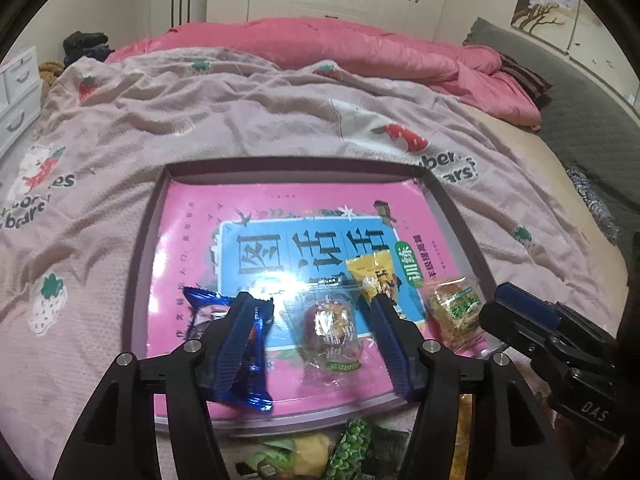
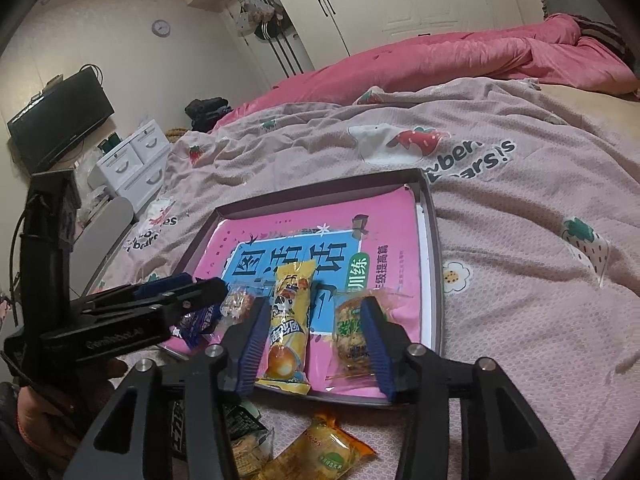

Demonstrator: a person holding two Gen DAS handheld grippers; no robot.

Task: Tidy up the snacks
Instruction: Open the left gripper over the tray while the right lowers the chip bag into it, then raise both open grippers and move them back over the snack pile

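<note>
A shallow tray (image 1: 154, 216) lined with a pink book cover lies on the bed. On it sit a blue snack packet (image 1: 208, 312), a clear-wrapped red snack (image 1: 332, 332), a yellow packet (image 1: 374, 274) and a clear packet with a green label (image 1: 456, 312). My left gripper (image 1: 312, 304) is open over the red snack, its left finger over the blue packet. My right gripper (image 2: 316, 312) is open above the tray's near edge (image 2: 360, 398), between the yellow packet (image 2: 290, 320) and the green-label packet (image 2: 352, 336). The left gripper (image 2: 192, 286) also shows in the right wrist view.
Loose snacks lie on the blanket before the tray: green and yellow packets (image 1: 344, 452), an orange-yellow packet (image 2: 328, 448). A strawberry-print blanket (image 1: 240, 120) and a pink duvet (image 1: 360, 48) cover the bed. White drawers (image 2: 136, 160) and a monitor (image 2: 60, 124) stand left.
</note>
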